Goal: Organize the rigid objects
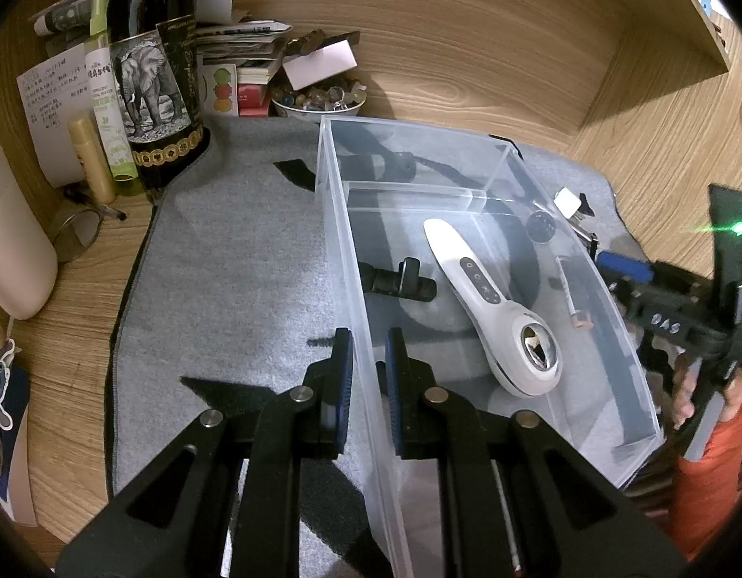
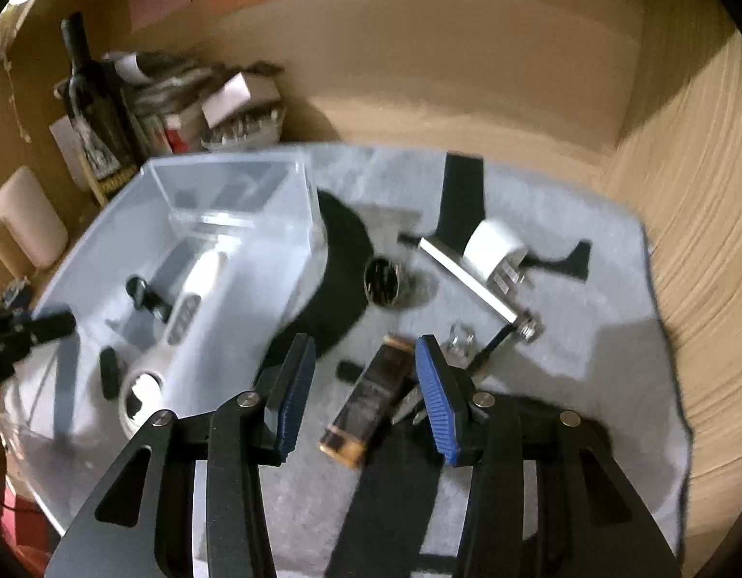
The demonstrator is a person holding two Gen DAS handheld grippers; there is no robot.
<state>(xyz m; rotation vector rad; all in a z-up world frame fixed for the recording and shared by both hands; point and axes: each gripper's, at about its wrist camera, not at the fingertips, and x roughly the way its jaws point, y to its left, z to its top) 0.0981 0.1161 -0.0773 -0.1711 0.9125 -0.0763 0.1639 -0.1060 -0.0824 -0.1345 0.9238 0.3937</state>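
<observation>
Right, my right tongs [image 2: 366,400] are spread apart with nothing pinched, hanging over the grey mat [image 2: 588,351] just outside the bin [image 2: 303,192]. Straight between the blue pads sits a dark box [image 2: 366,400] with gold ends, lying flat and angled, and I can't see either pad touching it. The view is smeared, so I won't swear to how near the tips are.

My left tongs [image 1: 369,361] are clenched on the bin's near wall, one pad outside and one inside, pinning it in place.

Inside the bin I've got the white wand [image 1: 486,298], a black clip [image 1: 400,282] and a slim stick [image 1: 571,291] by the far wall. Left out on the mat: that dark box, a round tin [image 2: 383,282], a white plug [image 2: 491,250], a metal bar [image 2: 467,277] and some small clear bits beside my right pad that I can't make out.

So I'd call this the reach for the next loose item, sorting partway done. Next, I reckon I drop the right tongs squarely over the dark box, turn to match its long sides, close across its width, then lift over the bin wall. The angle matters: gripped skew, a smooth box could twist out.
</observation>
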